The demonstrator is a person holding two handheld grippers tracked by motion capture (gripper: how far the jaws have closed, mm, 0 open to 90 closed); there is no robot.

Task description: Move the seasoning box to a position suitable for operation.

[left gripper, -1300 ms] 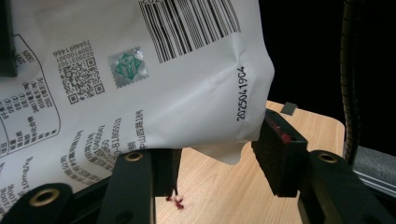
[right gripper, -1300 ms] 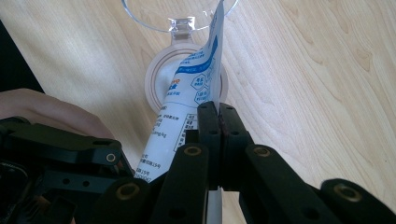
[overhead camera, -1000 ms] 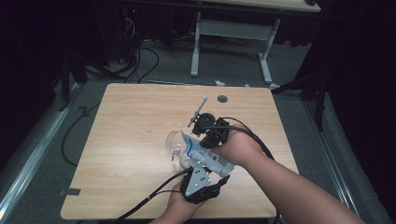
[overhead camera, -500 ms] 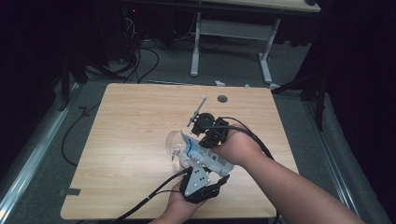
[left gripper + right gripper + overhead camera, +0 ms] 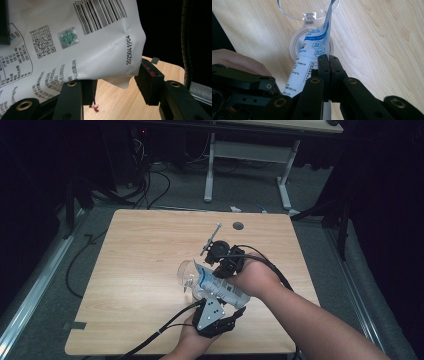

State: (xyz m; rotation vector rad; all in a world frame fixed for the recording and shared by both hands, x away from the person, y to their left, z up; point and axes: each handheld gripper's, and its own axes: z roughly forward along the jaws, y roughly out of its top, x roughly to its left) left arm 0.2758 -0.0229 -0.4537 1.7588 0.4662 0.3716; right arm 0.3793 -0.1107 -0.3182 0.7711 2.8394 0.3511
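A white pouch [image 5: 218,286] with blue print and a barcode hangs tilted over the wooden table [image 5: 140,250], held by both grippers. My left gripper [image 5: 221,298] comes from the near edge and is shut on the pouch's bulging lower end [image 5: 75,37]; its pads press both sides [image 5: 117,87]. My right gripper [image 5: 211,271] is shut on the pouch's thin side edge [image 5: 312,52], jaws tight together [image 5: 328,61]. The pouch's upper corner reaches into the rim of a clear stemmed glass [image 5: 186,272] [image 5: 308,10] on the table.
A dark round hole [image 5: 238,225] sits near the table's far edge. Cables trail from both grippers off the near edge. Behind the table stand a white-legged desk [image 5: 210,170] and floor cables. A metal rail [image 5: 30,290] runs along the left.
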